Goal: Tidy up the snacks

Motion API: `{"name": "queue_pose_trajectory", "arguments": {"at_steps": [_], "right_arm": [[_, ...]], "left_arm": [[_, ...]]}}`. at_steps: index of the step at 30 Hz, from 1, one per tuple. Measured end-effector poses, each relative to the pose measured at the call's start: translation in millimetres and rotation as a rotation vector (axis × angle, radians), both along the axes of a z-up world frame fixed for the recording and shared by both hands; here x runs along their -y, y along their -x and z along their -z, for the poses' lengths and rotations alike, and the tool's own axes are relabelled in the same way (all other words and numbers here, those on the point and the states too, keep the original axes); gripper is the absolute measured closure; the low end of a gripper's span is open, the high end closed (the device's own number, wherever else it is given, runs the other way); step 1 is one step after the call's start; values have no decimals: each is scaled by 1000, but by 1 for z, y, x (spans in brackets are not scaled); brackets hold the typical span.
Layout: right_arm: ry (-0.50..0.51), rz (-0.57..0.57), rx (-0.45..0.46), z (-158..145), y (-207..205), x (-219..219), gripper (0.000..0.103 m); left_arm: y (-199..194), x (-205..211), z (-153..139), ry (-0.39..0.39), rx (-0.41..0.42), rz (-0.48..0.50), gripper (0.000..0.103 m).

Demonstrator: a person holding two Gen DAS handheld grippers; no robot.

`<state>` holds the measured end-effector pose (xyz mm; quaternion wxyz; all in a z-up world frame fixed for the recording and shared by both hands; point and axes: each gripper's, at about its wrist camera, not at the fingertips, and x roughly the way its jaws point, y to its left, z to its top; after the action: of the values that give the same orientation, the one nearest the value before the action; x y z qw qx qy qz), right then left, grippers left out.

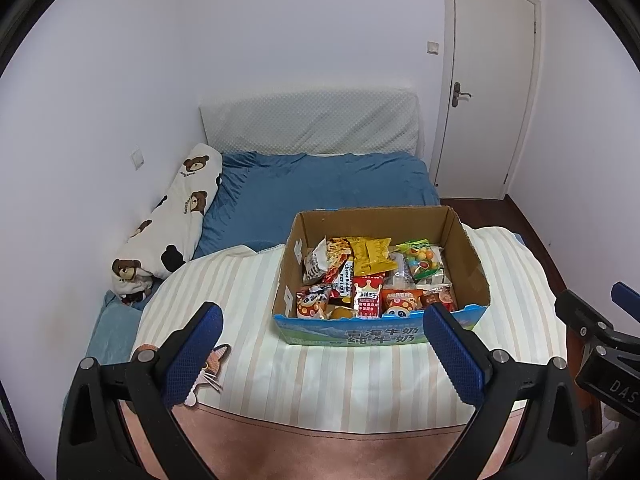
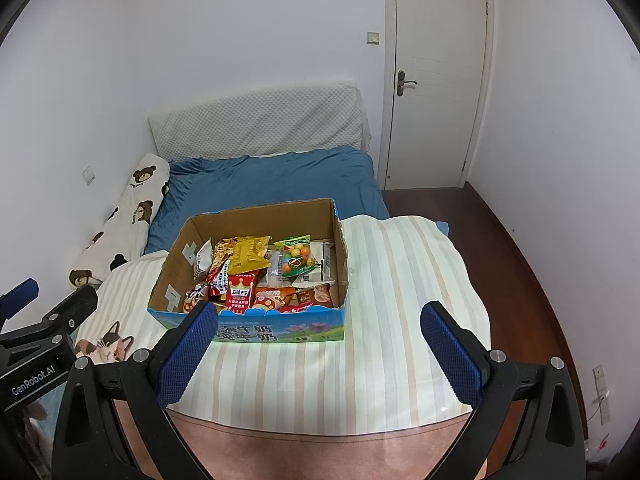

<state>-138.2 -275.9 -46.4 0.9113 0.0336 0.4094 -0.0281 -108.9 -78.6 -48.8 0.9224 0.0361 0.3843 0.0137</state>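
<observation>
An open cardboard box (image 1: 381, 276) sits on a striped cloth (image 1: 340, 376) covering the counter, at about 12 o'clock from the left tool (image 1: 324, 348) and about 11 o'clock from the right tool (image 2: 320, 344). The box is filled with a loose jumble of snack packets: a yellow bag (image 1: 370, 256) toward the far side, a green bag of coloured sweets (image 1: 424, 260) at the right, and a red packet with a crown (image 1: 367, 294) near the front wall. One packet reads "Cheese". The box's blue front bears large Chinese characters. Both tools hover short of the box, each with its blue-padded fingers spread wide apart and nothing between them. A cat-shaped picture (image 2: 106, 346) lies on the cloth to the left. Beyond is a bed (image 1: 320, 188) with a blue sheet and a bear-print pillow (image 1: 176, 216). The left tool's body reads "GenRobot.AI".
</observation>
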Motion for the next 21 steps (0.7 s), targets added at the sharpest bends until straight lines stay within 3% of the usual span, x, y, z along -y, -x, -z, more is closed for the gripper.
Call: {"name": "queue_pose_trajectory", "arguments": {"at_steps": [21], "right_arm": [[1,14,13,-6,8,2,0]], "left_arm": [[3,3,-9,-3,7,11,0]]}}
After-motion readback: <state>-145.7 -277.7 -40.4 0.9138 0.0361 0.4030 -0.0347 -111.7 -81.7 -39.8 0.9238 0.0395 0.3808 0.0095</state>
